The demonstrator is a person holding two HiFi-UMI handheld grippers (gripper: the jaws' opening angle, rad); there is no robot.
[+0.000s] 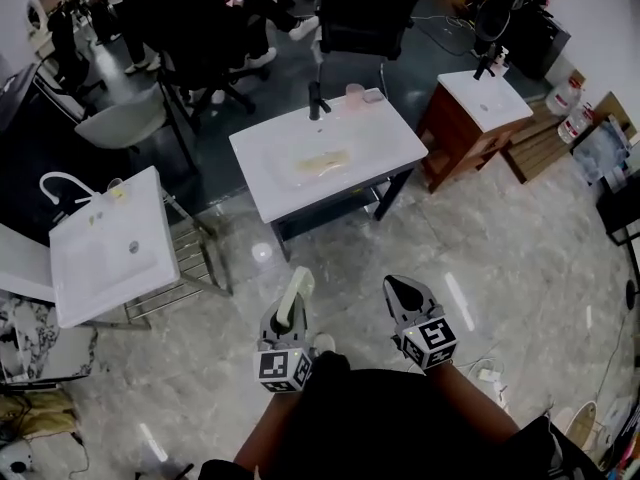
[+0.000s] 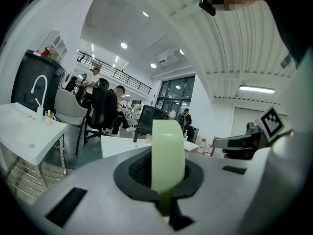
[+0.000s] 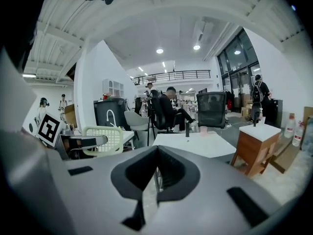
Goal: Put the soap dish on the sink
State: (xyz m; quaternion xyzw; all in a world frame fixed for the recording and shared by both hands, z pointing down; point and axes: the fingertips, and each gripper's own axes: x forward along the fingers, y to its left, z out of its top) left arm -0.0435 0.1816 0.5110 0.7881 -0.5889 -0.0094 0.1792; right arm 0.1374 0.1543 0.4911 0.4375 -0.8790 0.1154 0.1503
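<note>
Left claw point(image 1: 291, 313) tight on pale-green soap dish point(image 1: 302, 283) (upright, empty)

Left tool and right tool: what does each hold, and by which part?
Left tool grips the soap dish by its lower edge; right tool holds nothing.

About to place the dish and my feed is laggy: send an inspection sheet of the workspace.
Surface: middle white sink, straight ahead.
Job's things: pale green soap dish, held edge-up, on no sink yet.
Clutter: black faucet and pink cup at back rim; yellowish item in basin.
Grippers: left claw shut on soap dish; right claw shut, empty.
Cables: white lead on floor.
Surroundings: left sink, right sink, office chairs, seated people, water bottles.
</note>
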